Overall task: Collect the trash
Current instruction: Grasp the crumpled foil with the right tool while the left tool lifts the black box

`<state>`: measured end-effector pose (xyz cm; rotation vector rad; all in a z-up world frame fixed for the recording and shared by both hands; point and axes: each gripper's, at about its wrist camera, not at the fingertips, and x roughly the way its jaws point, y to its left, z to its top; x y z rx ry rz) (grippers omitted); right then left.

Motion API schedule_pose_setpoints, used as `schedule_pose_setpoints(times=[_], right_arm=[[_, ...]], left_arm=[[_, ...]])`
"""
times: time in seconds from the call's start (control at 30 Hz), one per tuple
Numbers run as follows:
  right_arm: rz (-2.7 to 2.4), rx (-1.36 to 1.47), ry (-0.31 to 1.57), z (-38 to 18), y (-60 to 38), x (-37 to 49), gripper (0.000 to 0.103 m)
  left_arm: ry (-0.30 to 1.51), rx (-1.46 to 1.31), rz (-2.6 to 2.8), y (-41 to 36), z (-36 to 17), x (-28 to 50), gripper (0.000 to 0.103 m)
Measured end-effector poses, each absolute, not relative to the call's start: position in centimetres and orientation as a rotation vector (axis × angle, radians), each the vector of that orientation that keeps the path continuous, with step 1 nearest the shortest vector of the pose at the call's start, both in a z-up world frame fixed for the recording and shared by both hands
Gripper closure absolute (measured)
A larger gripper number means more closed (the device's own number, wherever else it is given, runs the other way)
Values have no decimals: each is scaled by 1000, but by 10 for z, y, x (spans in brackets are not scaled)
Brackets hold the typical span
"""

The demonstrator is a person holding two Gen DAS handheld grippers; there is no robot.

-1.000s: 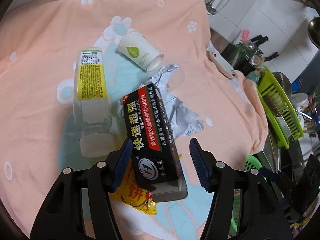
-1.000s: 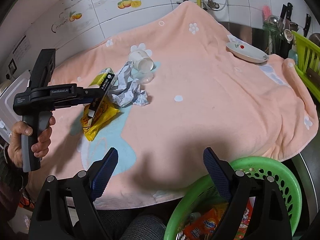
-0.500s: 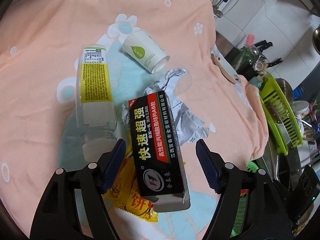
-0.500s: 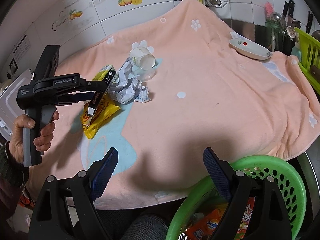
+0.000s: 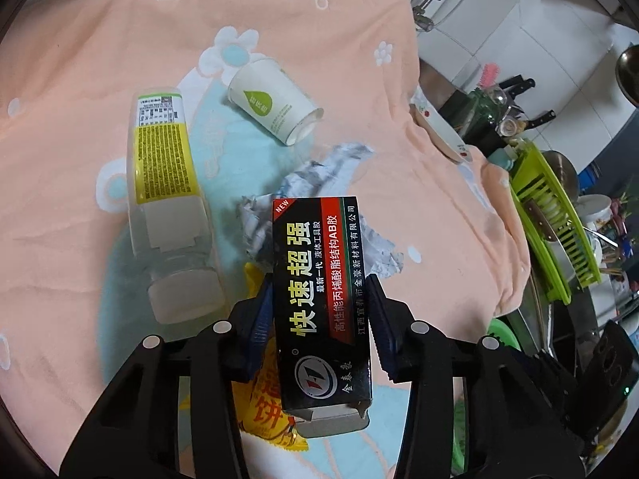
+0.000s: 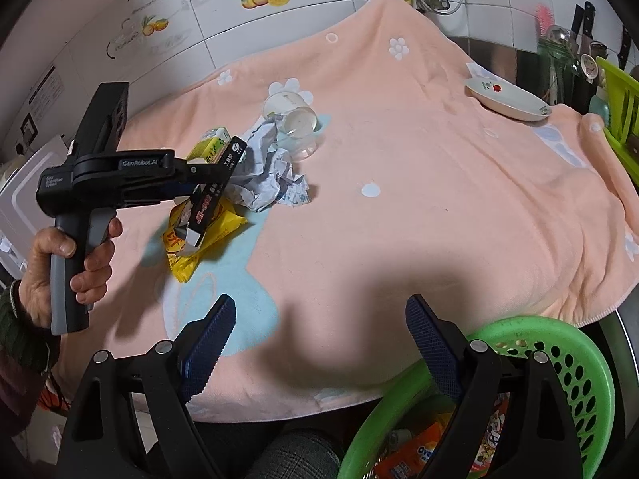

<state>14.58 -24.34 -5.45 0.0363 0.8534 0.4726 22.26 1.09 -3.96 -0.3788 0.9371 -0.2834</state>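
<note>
As its jaws close, the left hand-held gripper [image 5: 319, 319] pinches the black box [image 5: 321, 303].

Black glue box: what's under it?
Under the black glue box, between the closing left gripper jaws: a yellow snack wrapper, with crumpled paper beyond the far end. The box hides most of the wrapper.

A peach towel [image 6: 419, 183] with white flowers and a pale blue patch covers the counter. Near its far right corner sits a shallow white dish [image 6: 507, 99] with a small red flower print. Beyond it stand dark-handled knives [image 6: 583, 16], and a lime-green dish rack [image 5: 555, 235] lies right of the towel
</note>
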Motion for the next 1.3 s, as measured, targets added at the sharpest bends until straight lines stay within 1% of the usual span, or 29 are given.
schedule_pose_setpoints(times=[0.27,0.53,0.63,0.7,0.77,1.07,1.17,1.3], right_arm=[[493,33,845,-49,-224,162,19],[572,44,834,-37,-176,202,19],[587,52,831,-33,-158,218,21],[592,70,836,-32,-145,234,24],[583,78,839,-33,-136,246,25],[527,116,894,-53,-114,294,25],[520,126,938,-66,-113,302,30],[519,162,968,-77,-119,302,49]], left_arm=[[862,-413,-301,30,-16,192,59],[816,-420,-285,58,-3,160,59],[811,-416,-288,62,-2,152,59],[807,-411,-289,64,-3,148,59],[803,-408,-289,67,-4,144,59],[815,-426,-292,77,-14,139,59],[818,-421,-294,77,-16,138,59],[820,-430,-296,76,-19,138,59]])
